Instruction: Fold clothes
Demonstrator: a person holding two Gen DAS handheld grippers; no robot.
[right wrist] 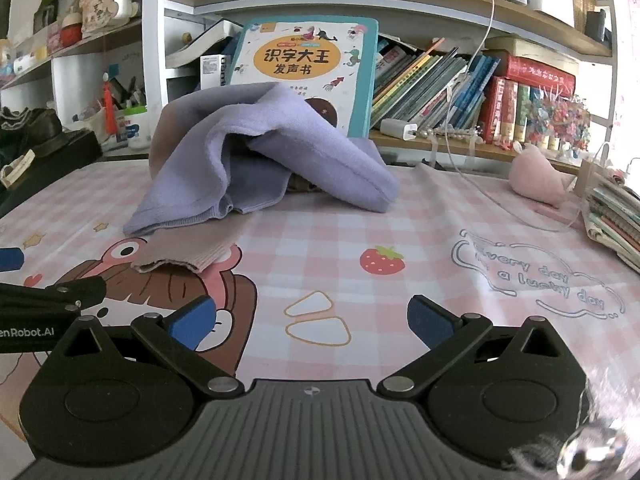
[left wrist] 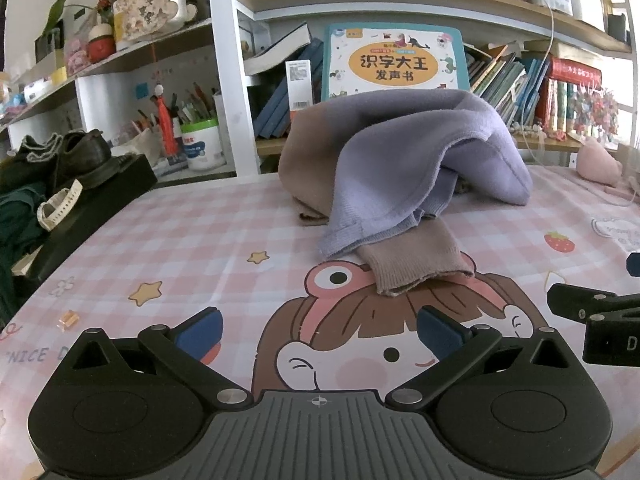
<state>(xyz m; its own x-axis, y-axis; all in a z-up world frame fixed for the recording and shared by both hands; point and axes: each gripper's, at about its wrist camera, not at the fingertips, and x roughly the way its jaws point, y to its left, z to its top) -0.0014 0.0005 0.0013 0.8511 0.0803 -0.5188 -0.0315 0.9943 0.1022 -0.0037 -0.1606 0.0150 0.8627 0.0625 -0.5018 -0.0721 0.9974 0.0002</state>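
Observation:
A lilac and beige-brown knit garment (left wrist: 400, 164) lies in a loose heap at the far middle of the table, with a beige ribbed cuff (left wrist: 416, 266) trailing toward me. It also shows in the right wrist view (right wrist: 260, 160), left of centre, with its cuff (right wrist: 188, 254). My left gripper (left wrist: 318, 332) is open and empty, low over the tablecloth, just short of the cuff. My right gripper (right wrist: 312, 320) is open and empty, to the right of the cuff. Each gripper shows at the edge of the other's view.
The table wears a pink checked cartoon tablecloth (left wrist: 200, 240). Bookshelves with a big picture book (left wrist: 396, 60) stand behind. A black box with shoes (left wrist: 80, 160) is at the left edge. A pink plush (right wrist: 540, 180), a cable and stacked books (right wrist: 616, 216) lie at the right.

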